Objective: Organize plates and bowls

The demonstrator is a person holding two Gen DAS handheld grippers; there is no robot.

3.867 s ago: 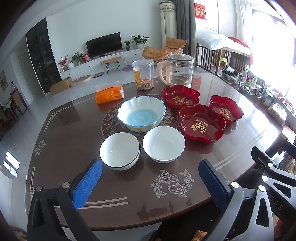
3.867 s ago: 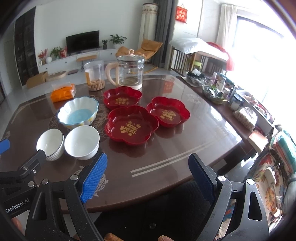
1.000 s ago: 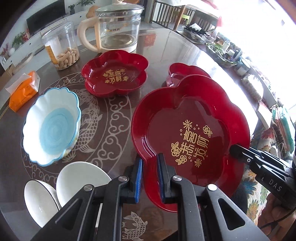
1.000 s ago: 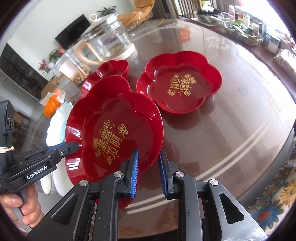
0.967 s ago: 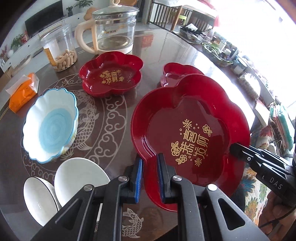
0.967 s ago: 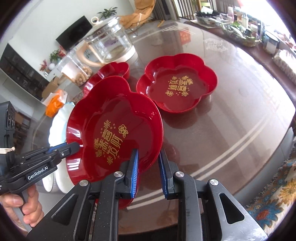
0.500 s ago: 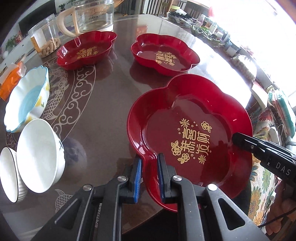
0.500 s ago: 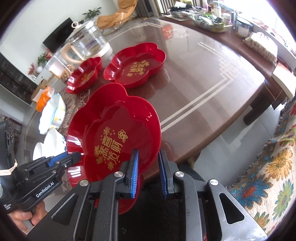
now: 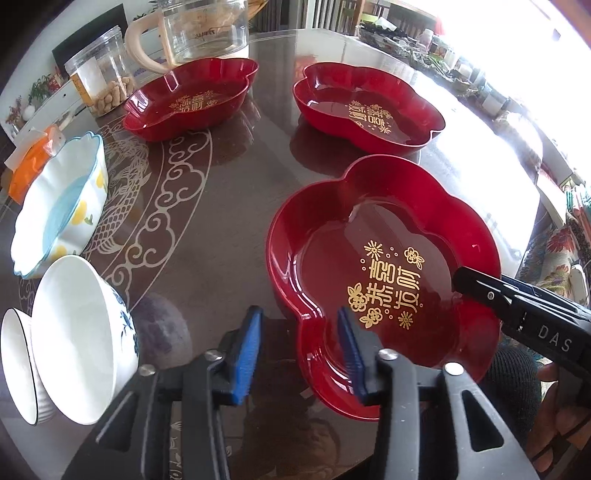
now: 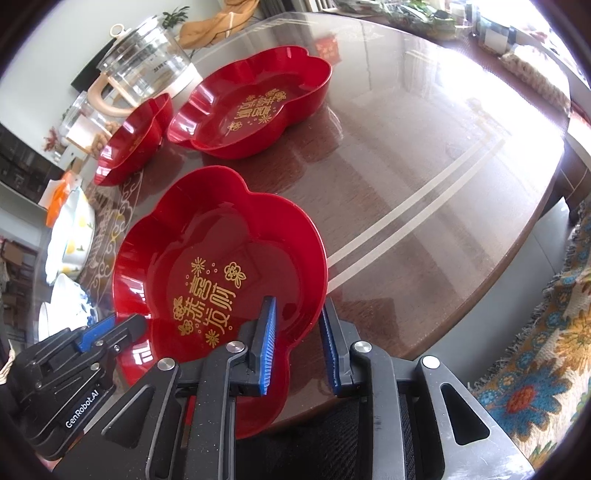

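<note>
From my left wrist view I see, left to right, two white bowls [image 9: 74, 339] nested at the bench [image 9: 207, 229] edge, a scalloped blue-and-white bowl [image 9: 59, 206] behind them, then two red plates [image 9: 192, 101] near a glass kettle [image 9: 207, 29]. Both of my hand-held grippers point steeply down at the near bench edge: the left hand-held gripper [image 9: 299, 350] and the right hand-held gripper [image 10: 299, 347] have just been opening, each straddling the rim without pinching it. The big red flower-shaped plate [image 9: 384, 266] lies flat on the bench nearest me, its gold lettering upright toward me, with no clear long axis.
</note>
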